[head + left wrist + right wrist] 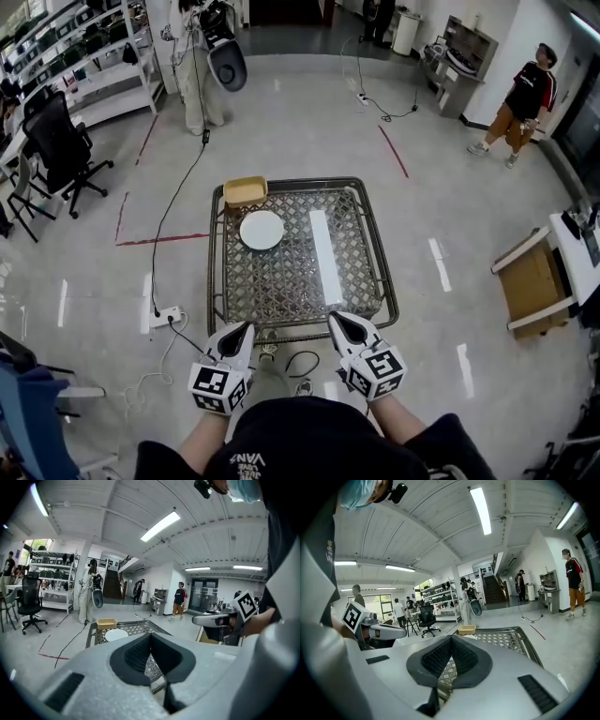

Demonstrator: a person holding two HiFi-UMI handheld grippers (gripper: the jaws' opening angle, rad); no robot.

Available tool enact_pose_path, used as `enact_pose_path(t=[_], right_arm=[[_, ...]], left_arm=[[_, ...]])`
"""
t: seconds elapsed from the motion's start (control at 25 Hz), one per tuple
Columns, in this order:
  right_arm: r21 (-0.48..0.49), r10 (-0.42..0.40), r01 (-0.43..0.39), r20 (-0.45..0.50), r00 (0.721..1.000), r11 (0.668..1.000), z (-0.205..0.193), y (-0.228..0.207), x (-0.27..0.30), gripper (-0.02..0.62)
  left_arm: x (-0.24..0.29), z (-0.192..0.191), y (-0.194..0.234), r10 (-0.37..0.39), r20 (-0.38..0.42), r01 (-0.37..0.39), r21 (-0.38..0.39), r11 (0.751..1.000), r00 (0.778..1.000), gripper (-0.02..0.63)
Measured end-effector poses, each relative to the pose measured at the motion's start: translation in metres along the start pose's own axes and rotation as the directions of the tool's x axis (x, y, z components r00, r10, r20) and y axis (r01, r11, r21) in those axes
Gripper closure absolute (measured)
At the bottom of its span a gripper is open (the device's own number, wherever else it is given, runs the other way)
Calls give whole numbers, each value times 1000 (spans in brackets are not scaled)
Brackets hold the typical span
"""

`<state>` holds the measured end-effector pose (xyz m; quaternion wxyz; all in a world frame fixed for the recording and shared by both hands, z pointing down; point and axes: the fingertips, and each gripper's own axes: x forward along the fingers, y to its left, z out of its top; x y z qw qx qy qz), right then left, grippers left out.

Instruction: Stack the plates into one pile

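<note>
Left claw (247,327) and right claw (334,318) face plate (262,230), closed, empty.

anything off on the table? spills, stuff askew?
Nothing stands out. The white plate lies flat on the table, near the tan tray at its far left corner. The long white strip looks like a ceiling-light reflection, not a spill. Left hand-held gripper and right hand-held gripper: shut, empty.

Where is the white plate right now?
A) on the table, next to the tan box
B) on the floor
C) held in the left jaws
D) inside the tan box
A: the head view shows the white plate lying on the table, next to the tan box.
</note>
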<state>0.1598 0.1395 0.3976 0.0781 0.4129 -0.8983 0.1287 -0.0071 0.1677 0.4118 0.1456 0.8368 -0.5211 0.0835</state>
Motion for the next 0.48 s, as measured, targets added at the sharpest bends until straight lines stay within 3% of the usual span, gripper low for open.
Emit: enact_pose_path(t=[0.48], right_arm=[[-3, 0, 0, 7, 1000, 1000, -10, 20, -15, 594]], left_arm=[[-21, -16, -11, -30, -21, 30, 4, 1000, 999, 586]])
